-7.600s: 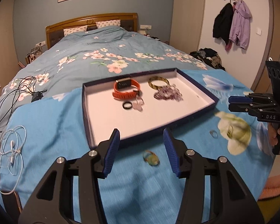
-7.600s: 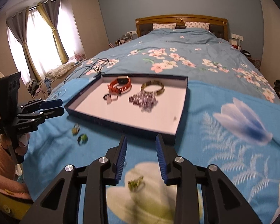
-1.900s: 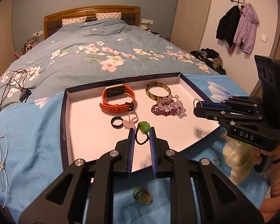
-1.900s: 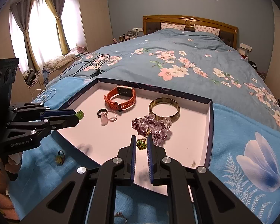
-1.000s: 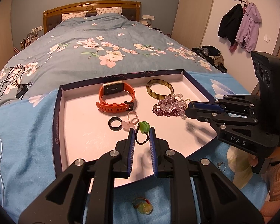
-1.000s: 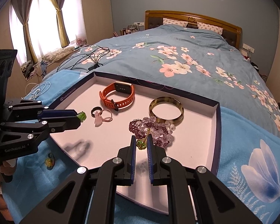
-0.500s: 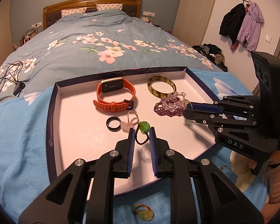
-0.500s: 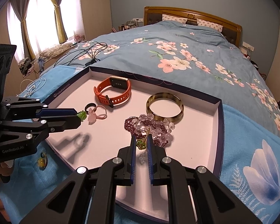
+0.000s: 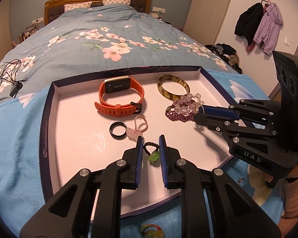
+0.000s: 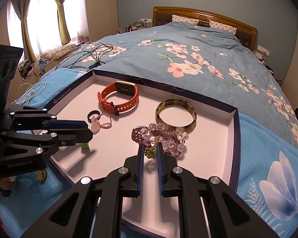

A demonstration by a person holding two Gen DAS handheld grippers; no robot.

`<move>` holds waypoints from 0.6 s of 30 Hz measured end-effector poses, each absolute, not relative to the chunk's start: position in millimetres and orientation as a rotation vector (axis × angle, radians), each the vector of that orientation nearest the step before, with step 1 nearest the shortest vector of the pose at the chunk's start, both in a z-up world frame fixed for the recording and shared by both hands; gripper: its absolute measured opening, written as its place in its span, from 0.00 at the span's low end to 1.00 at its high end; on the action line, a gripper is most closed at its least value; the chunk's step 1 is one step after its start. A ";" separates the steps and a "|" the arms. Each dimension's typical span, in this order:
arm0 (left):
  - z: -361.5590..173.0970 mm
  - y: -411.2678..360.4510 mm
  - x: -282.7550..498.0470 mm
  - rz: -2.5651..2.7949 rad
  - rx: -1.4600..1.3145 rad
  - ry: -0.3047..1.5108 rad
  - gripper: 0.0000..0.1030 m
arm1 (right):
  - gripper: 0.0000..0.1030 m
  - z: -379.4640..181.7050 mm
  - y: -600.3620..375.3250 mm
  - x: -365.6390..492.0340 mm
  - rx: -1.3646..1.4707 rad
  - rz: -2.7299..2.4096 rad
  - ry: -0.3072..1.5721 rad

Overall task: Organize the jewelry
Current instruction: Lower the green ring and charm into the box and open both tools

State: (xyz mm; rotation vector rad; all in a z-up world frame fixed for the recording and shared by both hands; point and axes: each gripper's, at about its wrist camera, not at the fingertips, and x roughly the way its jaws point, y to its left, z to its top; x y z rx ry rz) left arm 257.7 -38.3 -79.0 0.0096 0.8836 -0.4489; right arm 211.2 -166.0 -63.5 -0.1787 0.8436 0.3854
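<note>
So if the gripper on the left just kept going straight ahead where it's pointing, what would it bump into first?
Probably the small pink ring lying just beyond the left gripper, beside the black ring. The green-stone ring already sits between its fingers. Depth is hard to judge here; it might pass above.

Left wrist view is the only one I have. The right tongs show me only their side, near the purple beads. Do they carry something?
Observer: Yes. The right wrist view shows the right tongs clamping a small green and gold ring.
Operator: Does the ring touch the tray?
Observer: It seems not. Its shadow falls apart from it on the tray floor.
Operator: And my green pendant?
Observer: From the side, the green pendant sits below the left tongs, apparently on the floor.
</note>
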 end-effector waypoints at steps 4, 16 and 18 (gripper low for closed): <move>-79.7 -37.8 258.4 -0.442 0.006 0.881 0.16 | 0.11 -62.1 -167.6 210.8 -0.165 0.387 0.832; -62.6 -29.0 246.5 -0.425 -0.002 0.820 0.17 | 0.11 -52.8 -175.4 201.1 -0.127 0.406 0.814; -55.7 -26.0 241.1 -0.426 -0.004 0.800 0.21 | 0.11 -47.8 -178.7 197.0 -0.114 0.412 0.804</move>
